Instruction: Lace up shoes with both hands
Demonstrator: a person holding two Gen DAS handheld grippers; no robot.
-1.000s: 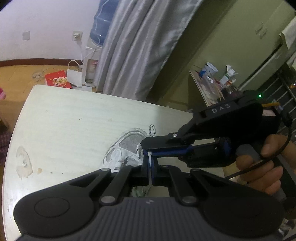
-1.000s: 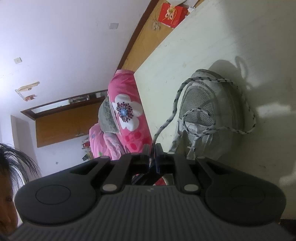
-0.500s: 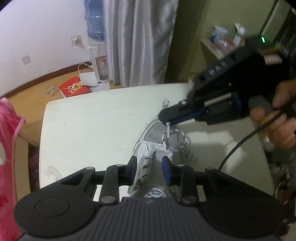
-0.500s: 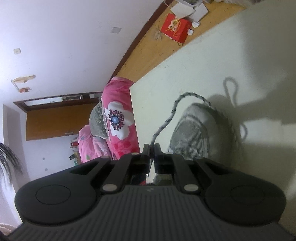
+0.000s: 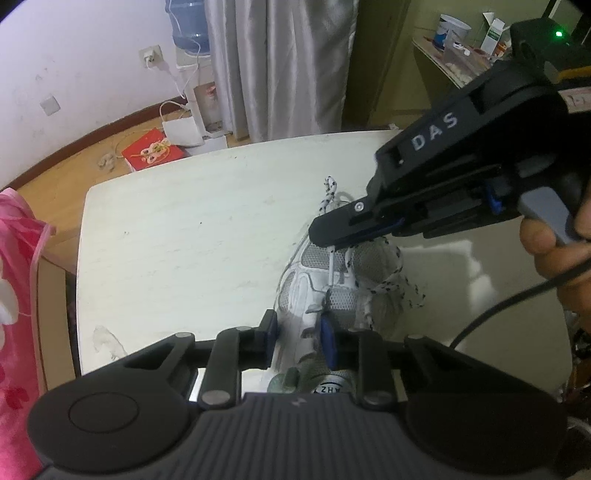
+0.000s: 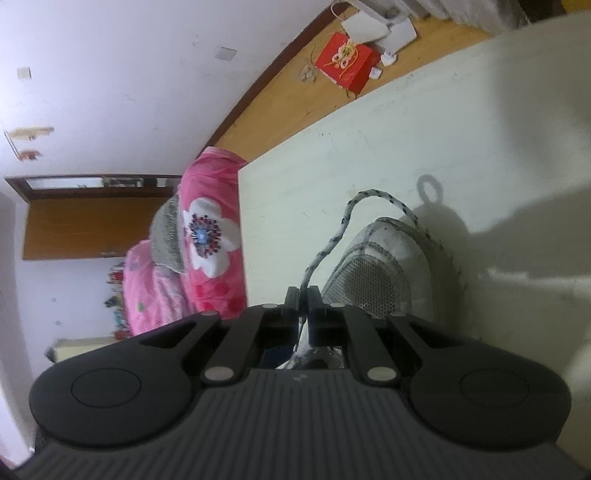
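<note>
A white and grey mesh sneaker lies on the pale table, with a speckled white lace looped loosely over it. My left gripper points down over the shoe's eyelet area. Its jaws are closing with the white upper between them, and the blue pads do not press on it. In a person's hand, my right gripper hangs over the toe, shut on the lace's white tip. In the right wrist view the right gripper pinches the lace, which arches over the sneaker.
A red box and white bags lie on the wooden floor past the table's far edge. Pink flowered bedding lies beside the table's left edge. A water dispenser, a grey curtain and a cluttered shelf stand behind.
The left gripper has let go of the lace tip, opened and tipped down over the shoe. The right gripper kept the tip and carried it out over the toe.
</note>
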